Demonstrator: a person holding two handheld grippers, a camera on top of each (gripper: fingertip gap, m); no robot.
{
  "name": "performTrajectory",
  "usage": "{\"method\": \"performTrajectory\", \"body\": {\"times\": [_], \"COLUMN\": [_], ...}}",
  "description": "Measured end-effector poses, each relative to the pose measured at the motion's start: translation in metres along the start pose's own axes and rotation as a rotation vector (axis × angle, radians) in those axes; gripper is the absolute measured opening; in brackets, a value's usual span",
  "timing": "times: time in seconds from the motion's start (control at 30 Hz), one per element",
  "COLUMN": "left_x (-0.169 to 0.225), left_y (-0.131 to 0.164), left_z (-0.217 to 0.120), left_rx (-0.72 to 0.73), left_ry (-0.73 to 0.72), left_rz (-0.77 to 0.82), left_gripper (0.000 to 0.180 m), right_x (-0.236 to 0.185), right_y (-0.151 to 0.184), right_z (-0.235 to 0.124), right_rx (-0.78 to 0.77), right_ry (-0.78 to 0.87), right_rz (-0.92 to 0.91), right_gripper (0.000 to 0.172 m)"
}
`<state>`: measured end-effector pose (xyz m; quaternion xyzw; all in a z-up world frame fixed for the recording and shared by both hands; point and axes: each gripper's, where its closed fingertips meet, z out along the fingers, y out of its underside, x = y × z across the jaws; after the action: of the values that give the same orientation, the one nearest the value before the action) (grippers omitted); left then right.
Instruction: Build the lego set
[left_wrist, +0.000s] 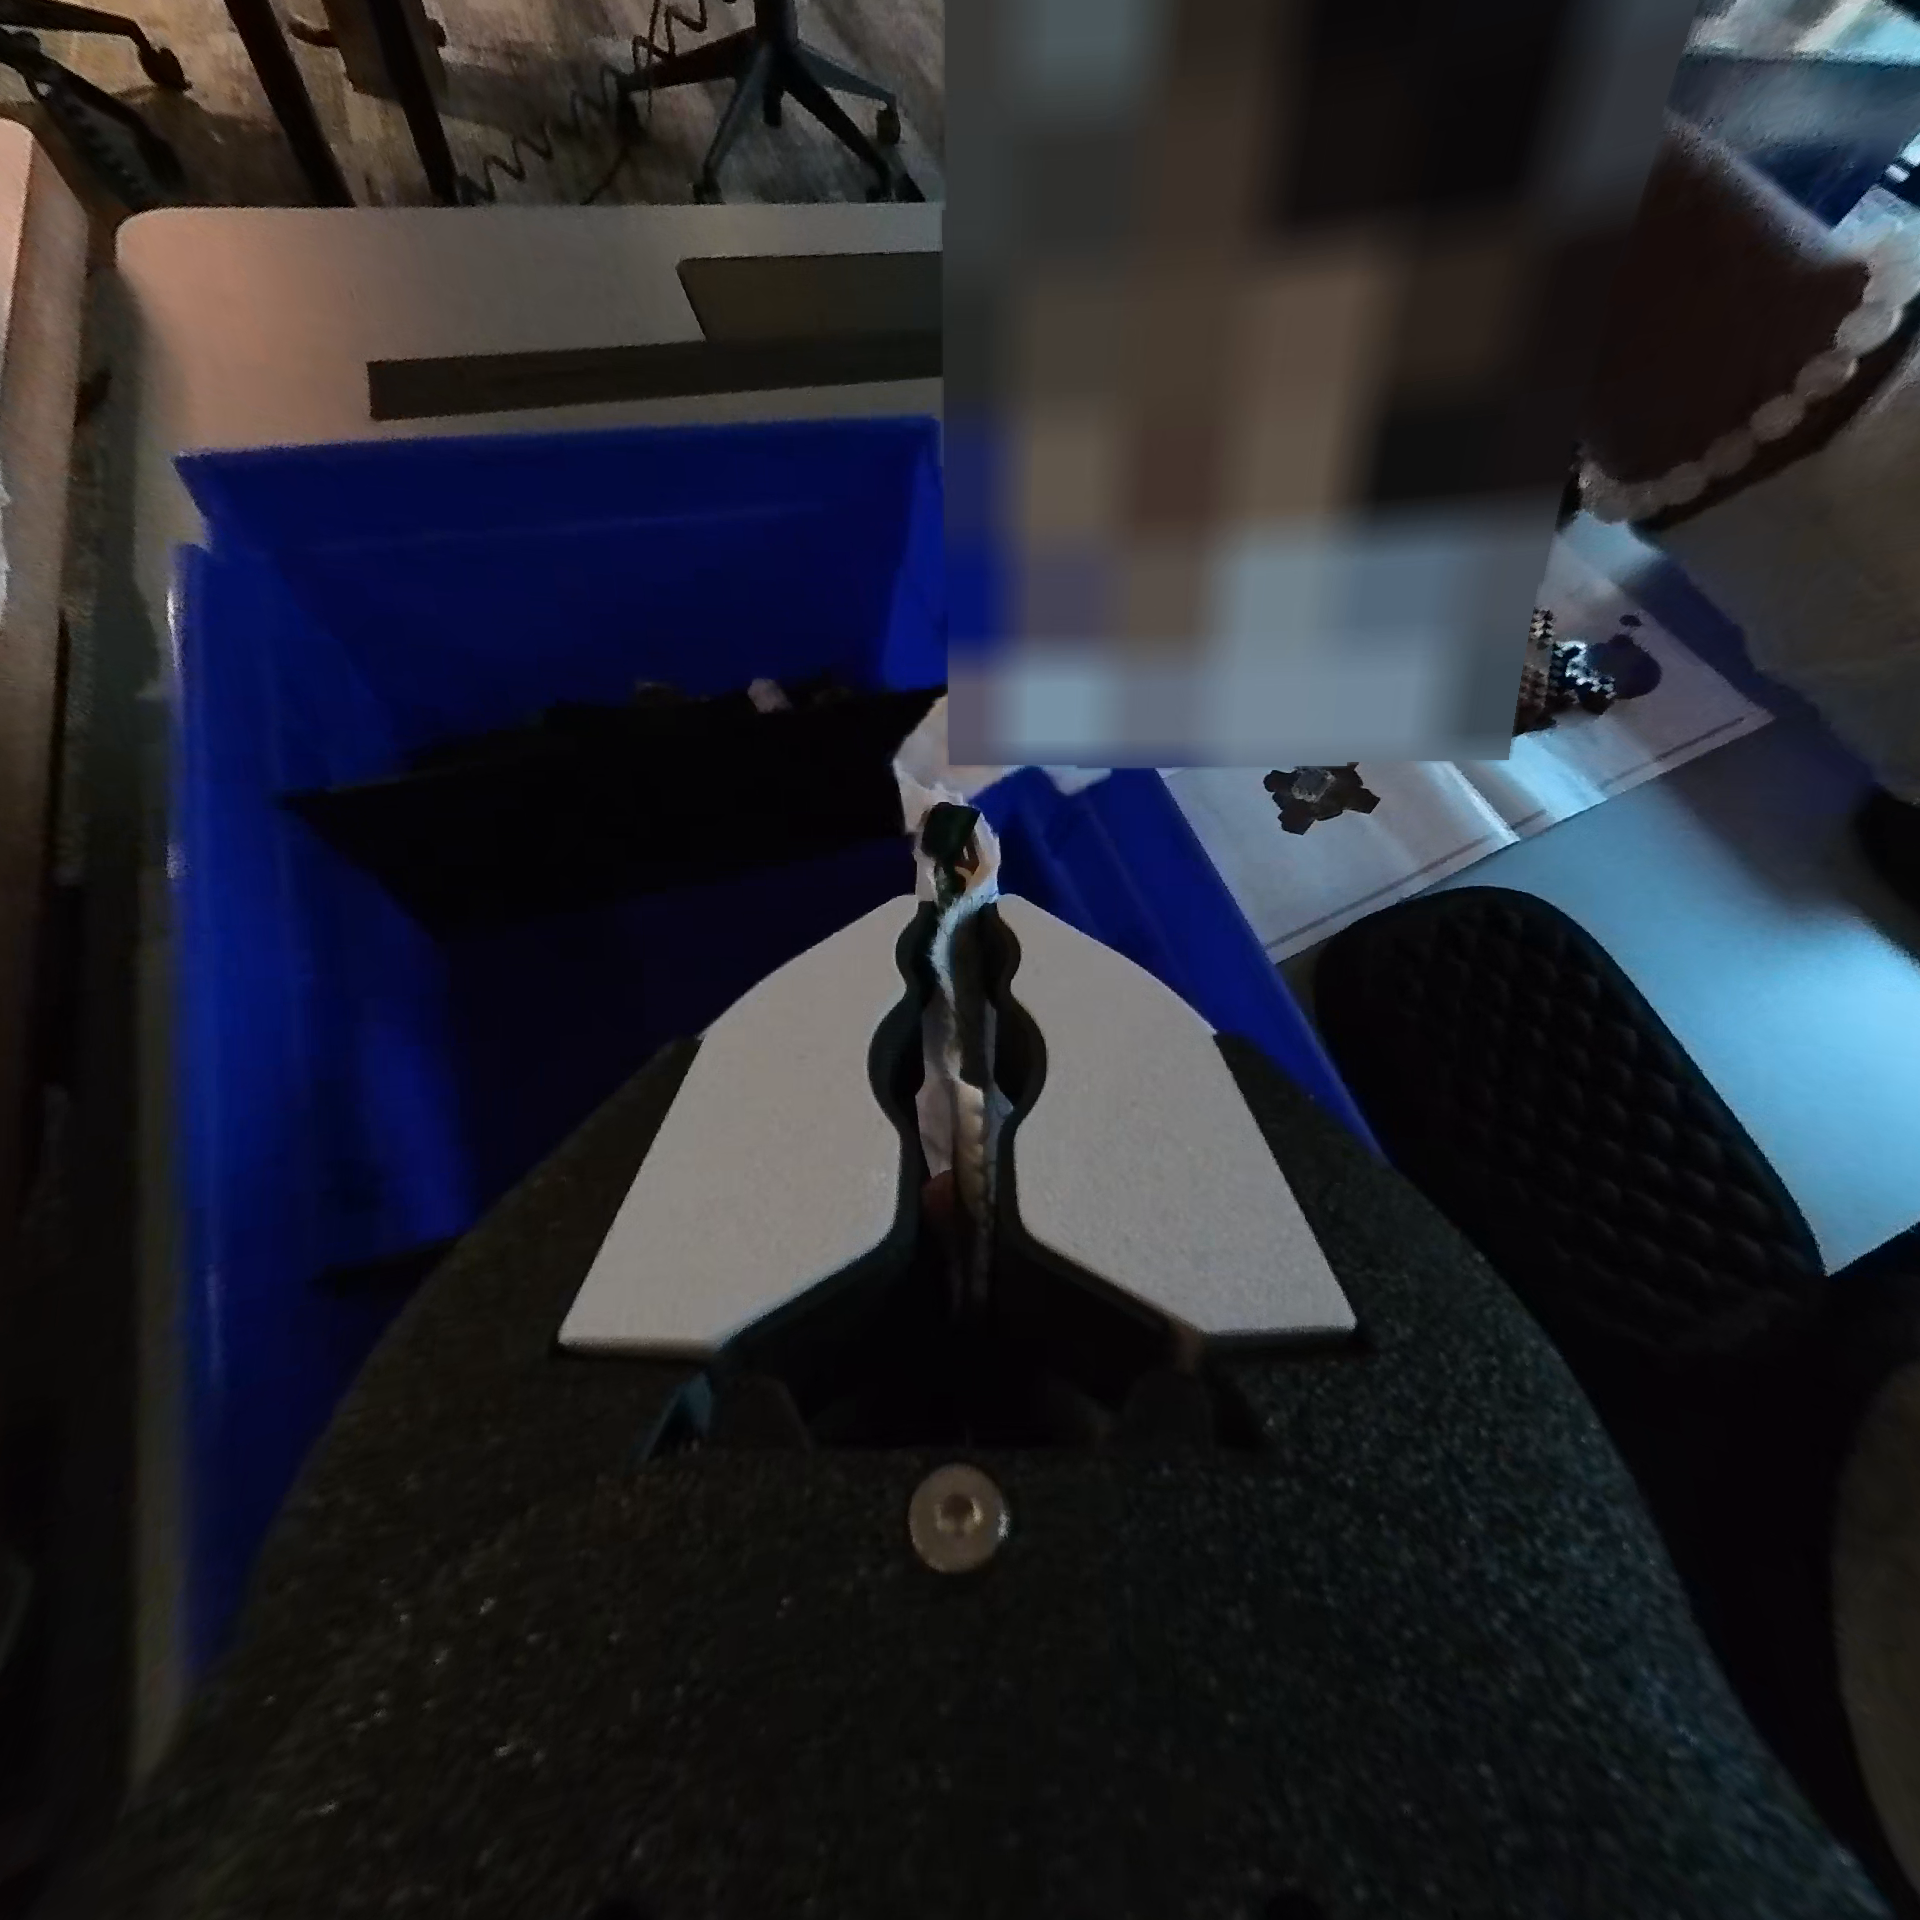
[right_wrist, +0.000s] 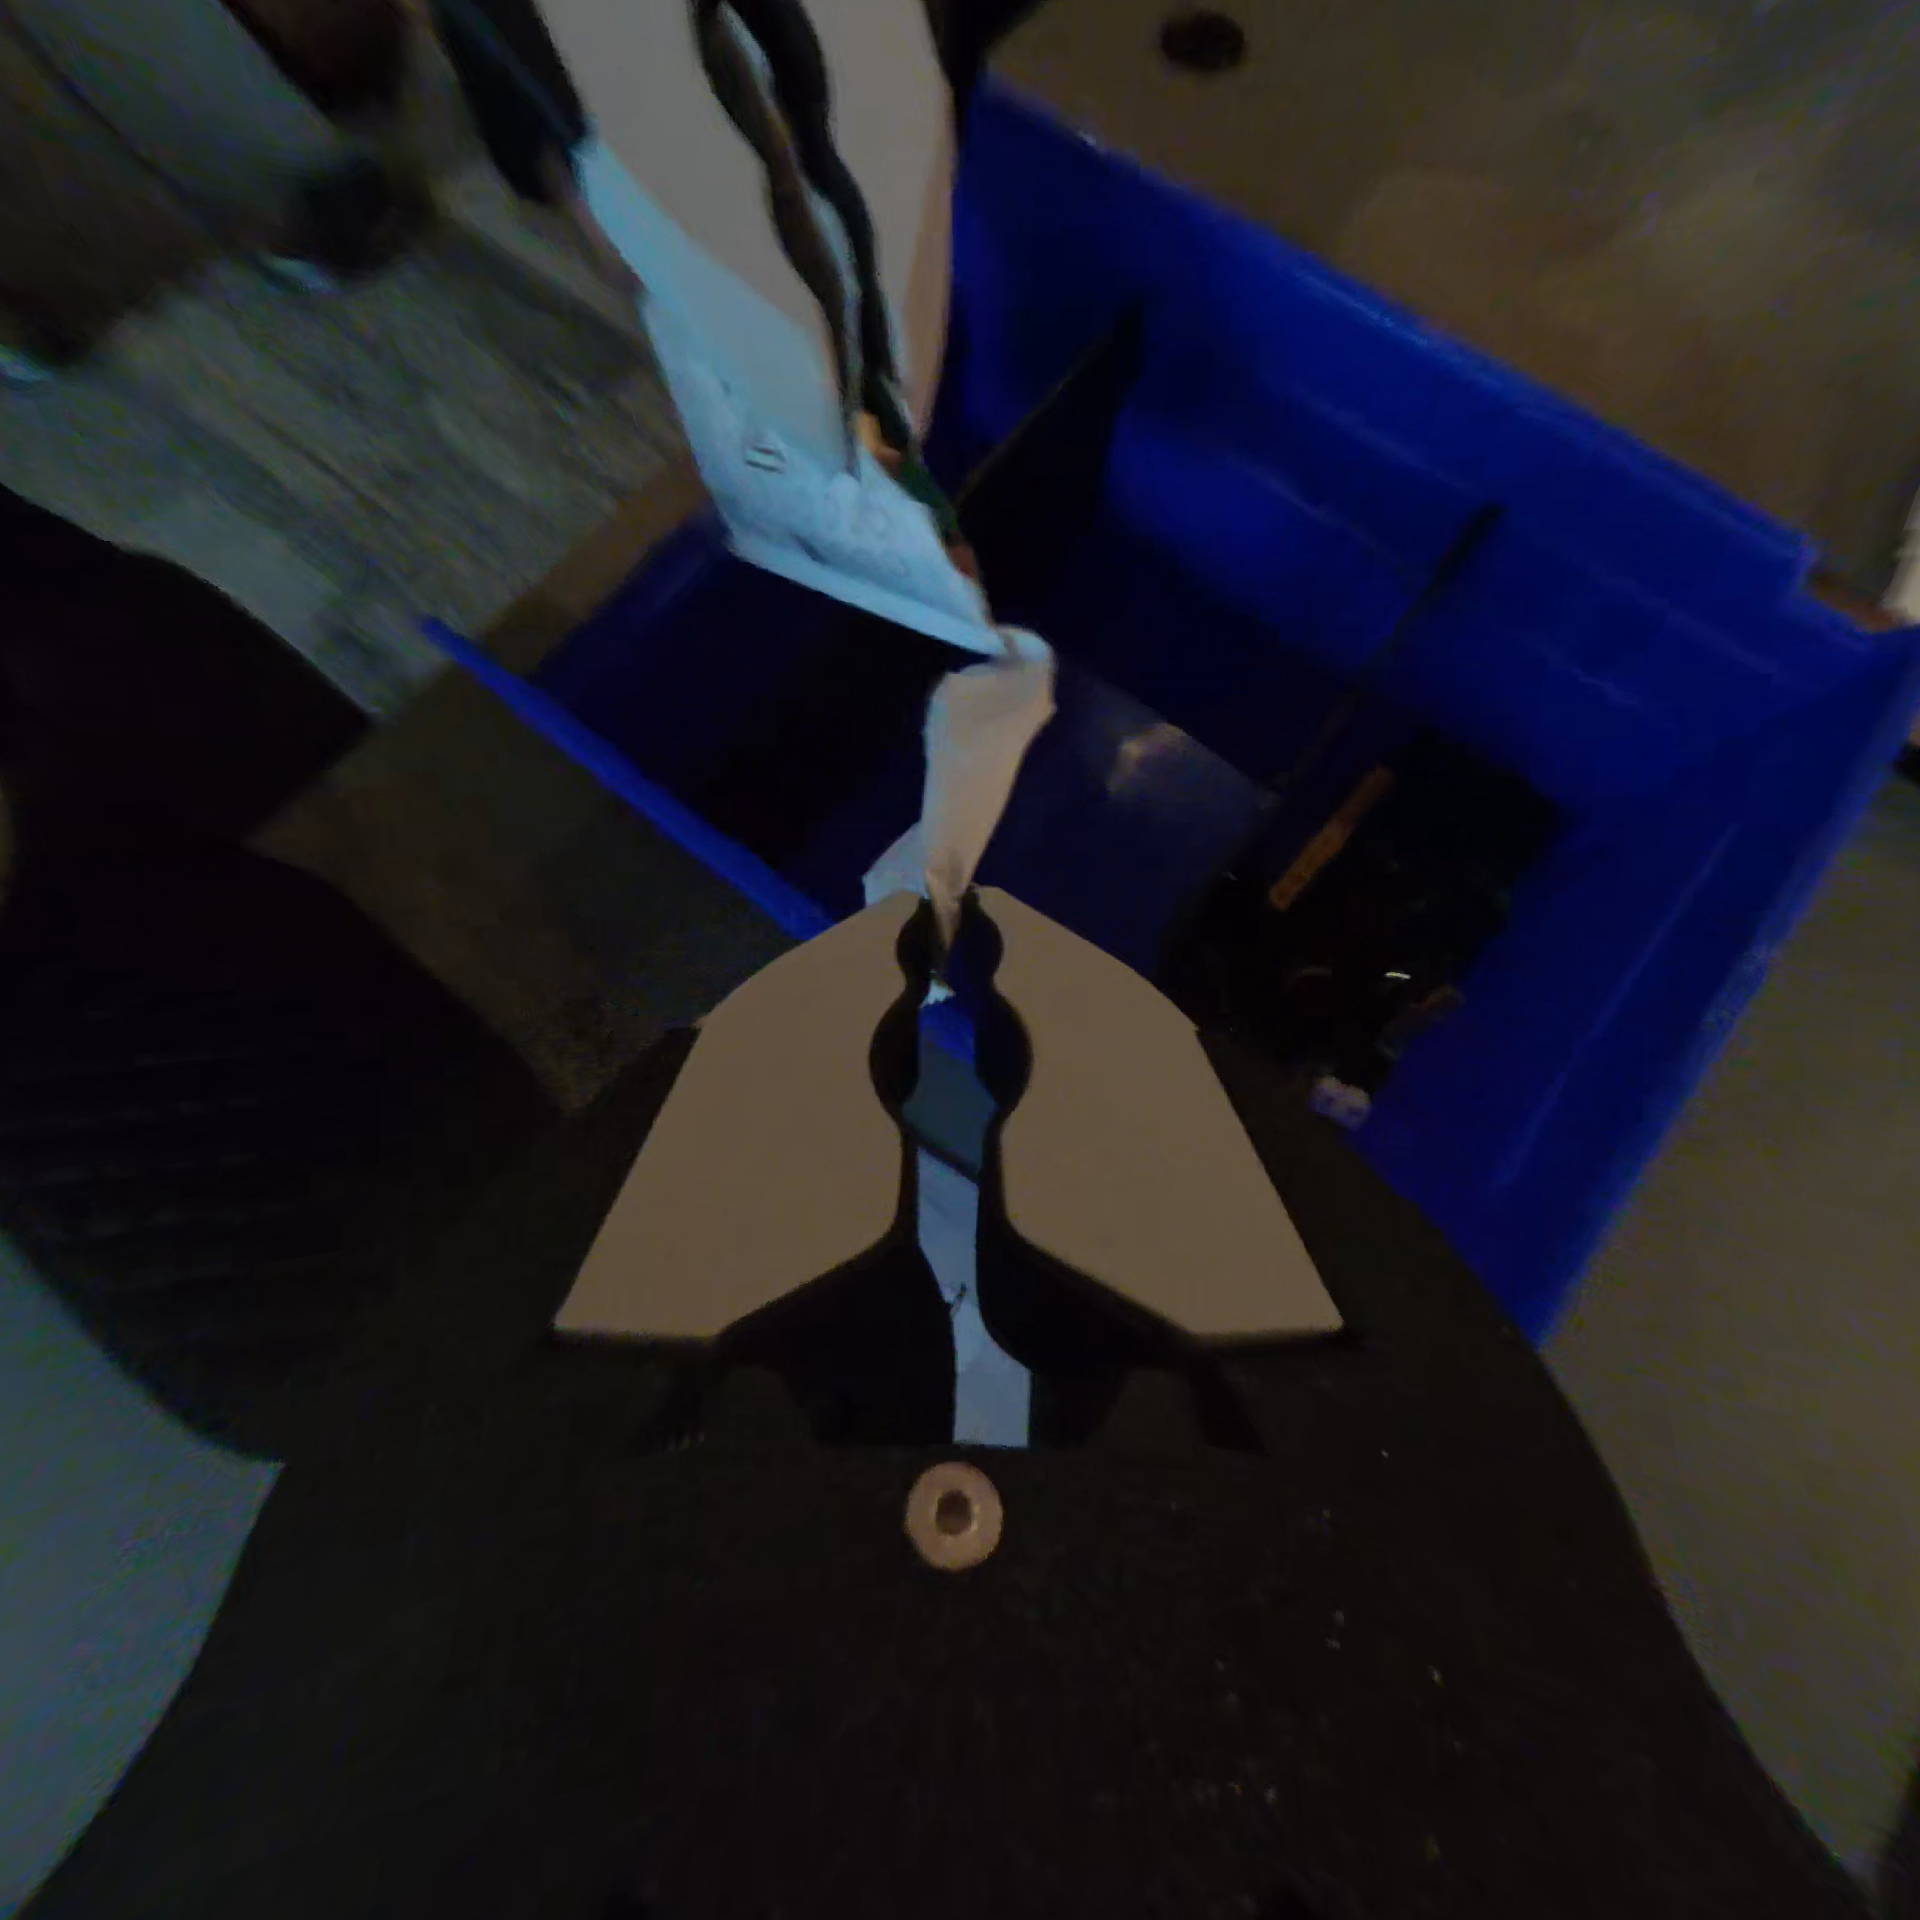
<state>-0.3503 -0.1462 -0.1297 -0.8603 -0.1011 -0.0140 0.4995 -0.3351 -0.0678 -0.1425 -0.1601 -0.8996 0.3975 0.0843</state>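
The left tongs (left_wrist: 951, 914) are clenched on a white packet (left_wrist: 951, 852) with something dark inside; the right tongs (right_wrist: 948, 914) pinch the packet's twisted white end (right_wrist: 977, 758). The packet hangs stretched between them above a blue bin (right_wrist: 1455, 582); a black pad (left_wrist: 1538, 1091) lies beside the bin.

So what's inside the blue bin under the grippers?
The blue bin has a black divider. One compartment holds dark clutter and a tan strip, too dim to identify. The white packet and the right gripper pinching it cover part of the floor.
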Motion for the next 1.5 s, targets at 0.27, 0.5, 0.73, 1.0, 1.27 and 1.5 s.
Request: {"method": "performTrajectory", "body": {"times": [0.27, 0.5, 0.73, 1.0, 1.27, 1.5], "left_x": [-0.011, -0.016, -0.013, -0.003, 0.018, 0.074], "left_y": [0.019, 0.019, 0.017, -0.001, -0.027, -0.045], "left_z": [-0.004, -0.004, -0.004, -0.01, -0.022, -0.015], "left_rx": [-0.072, -0.076, -0.051, 0.027, 0.167, 0.227], "left_ry": [-0.085, -0.115, -0.095, -0.032, 0.025, 0.18], "left_rz": [0.032, 0.058, 0.043, 0.035, 0.049, 0.095], "left_gripper": [0.008, 0.008, 0.008, 0.008, 0.008, 0.006], "right_x": [0.016, 0.008, 0.01, 0.009, -0.004, -0.015], "right_y": [-0.035, -0.002, -0.016, -0.035, -0.035, -0.006], "right_z": [0.011, 0.021, 0.019, -0.014, -0.049, -0.083], "right_rx": [0.032, -0.284, -0.202, 0.067, 0.198, 0.312], "right_ry": [0.145, 0.082, 0.092, 0.125, 0.204, 0.392], "right_rz": [-0.104, -0.08, -0.066, 0.009, 0.034, 0.174], "right_gripper": [0.0, 0.004, 0.002, 0.001, 0.0, 0.0]}}
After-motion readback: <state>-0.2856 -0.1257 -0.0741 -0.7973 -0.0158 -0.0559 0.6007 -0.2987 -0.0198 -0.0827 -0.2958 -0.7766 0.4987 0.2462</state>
